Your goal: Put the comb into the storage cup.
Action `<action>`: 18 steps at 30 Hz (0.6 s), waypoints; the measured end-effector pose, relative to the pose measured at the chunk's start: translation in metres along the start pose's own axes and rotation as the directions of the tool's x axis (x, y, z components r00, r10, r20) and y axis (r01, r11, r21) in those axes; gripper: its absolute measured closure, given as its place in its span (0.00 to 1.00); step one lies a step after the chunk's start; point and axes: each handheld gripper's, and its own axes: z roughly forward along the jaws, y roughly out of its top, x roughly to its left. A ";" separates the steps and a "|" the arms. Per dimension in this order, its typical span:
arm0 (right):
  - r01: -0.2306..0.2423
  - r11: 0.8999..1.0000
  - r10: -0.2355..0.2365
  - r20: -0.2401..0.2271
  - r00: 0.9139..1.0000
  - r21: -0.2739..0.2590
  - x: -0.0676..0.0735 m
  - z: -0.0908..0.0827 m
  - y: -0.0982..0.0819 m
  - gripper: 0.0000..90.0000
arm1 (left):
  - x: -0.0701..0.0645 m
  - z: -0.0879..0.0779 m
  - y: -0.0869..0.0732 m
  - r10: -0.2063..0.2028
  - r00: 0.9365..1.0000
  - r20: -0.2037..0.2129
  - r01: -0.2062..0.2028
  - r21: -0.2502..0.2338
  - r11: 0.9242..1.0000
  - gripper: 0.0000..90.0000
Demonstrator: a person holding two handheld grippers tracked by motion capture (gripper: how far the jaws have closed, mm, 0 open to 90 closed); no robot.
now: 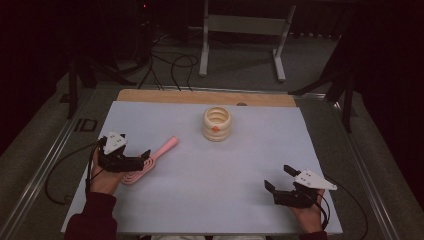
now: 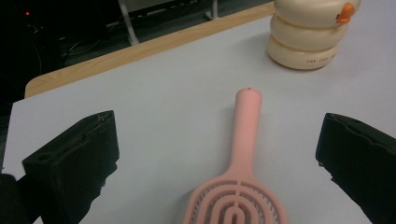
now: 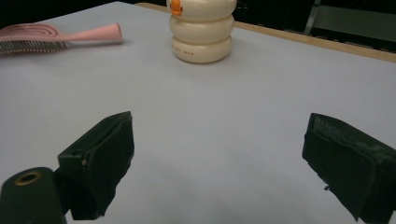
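High view: your left gripper (image 1: pixel 144 157) sits at the 9 o'clock side of the white table (image 1: pixel 260 150), directly over the head of the pink hairbrush (image 1: pixel 150 160), whose handle points toward 1 o'clock, in the direction of the cream ringed holder (image 1: pixel 217 123) at 12 o'clock. Your right gripper (image 1: pixel 279 178) rests at 5 o'clock, well apart from both items, jaws spread with nothing between them. Left gripper view: the jaws stand wide, one at each side of the frame, and the hairbrush (image 2: pixel 240 186) lies flat between them, untouched as far as can be seen; the holder (image 2: pixel 309 35) stands beyond at 1 o'clock. Judgement: the pick-up is not yet made; closing, lifting and any placing remain. Right gripper view: jaws wide and empty; the hairbrush (image 3: pixel 56 36) lies at 10 o'clock, the holder (image 3: pixel 201 30) at 12 o'clock. Condition of the brush: pale pink plastic, oval vented head of concentric ribs, fine bristles beneath, straight round-ended handle, no visible damage.
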 end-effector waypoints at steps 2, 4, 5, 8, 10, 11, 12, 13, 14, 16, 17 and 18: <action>0.000 1.000 0.000 0.000 1.000 -0.001 0.000 0.000 0.000 0.10 | 0.001 0.002 0.001 -0.004 1.000 0.001 0.004 0.000 1.000 0.00; -0.001 1.000 0.001 -0.001 1.000 -0.001 0.000 0.000 0.000 0.10 | 0.003 0.003 0.003 -0.011 1.000 -0.001 0.011 -0.003 1.000 0.00; -0.001 1.000 0.001 0.000 1.000 0.000 0.000 0.000 0.000 0.10 | 0.004 0.004 0.005 -0.015 1.000 -0.003 0.015 -0.006 1.000 0.00; -0.002 1.000 0.002 0.001 1.000 0.000 0.000 0.000 0.000 0.10 | 0.005 0.006 0.008 -0.019 1.000 -0.003 0.019 -0.006 1.000 0.00; -0.003 1.000 0.003 0.001 1.000 -0.001 0.000 0.000 0.000 0.10 | 0.006 0.007 0.011 -0.019 1.000 -0.002 0.019 -0.004 1.000 0.00; -0.003 1.000 0.003 0.001 1.000 -0.001 0.000 0.000 0.000 0.10 | 0.007 0.008 0.012 -0.018 1.000 -0.003 0.018 -0.001 1.000 0.00; -0.003 1.000 0.003 0.001 1.000 -0.001 0.000 0.000 0.000 0.10 | 0.007 0.010 0.016 -0.018 1.000 -0.005 0.018 -0.001 1.000 0.00; -0.003 1.000 0.003 0.000 1.000 -0.001 0.000 0.000 0.000 0.10 | 0.007 0.011 0.017 -0.019 1.000 -0.005 0.019 0.000 1.000 0.00; -0.003 1.000 0.003 0.000 1.000 -0.001 -0.001 0.000 0.000 0.10 | 0.008 0.012 0.019 -0.021 1.000 -0.005 0.021 0.001 1.000 0.00; -0.003 1.000 0.003 0.000 1.000 0.000 -0.001 0.000 0.000 0.10 | 0.008 0.015 0.021 -0.019 1.000 -0.005 0.019 0.003 1.000 0.01; -0.003 1.000 0.003 -0.001 1.000 0.000 -0.001 0.000 0.000 0.10 | 0.008 0.016 0.022 -0.020 1.000 -0.005 0.020 0.004 1.000 0.01; -0.003 1.000 0.003 0.000 1.000 -0.001 -0.001 0.000 0.000 0.10 | 0.009 0.017 0.023 -0.020 1.000 -0.007 0.020 0.004 1.000 0.01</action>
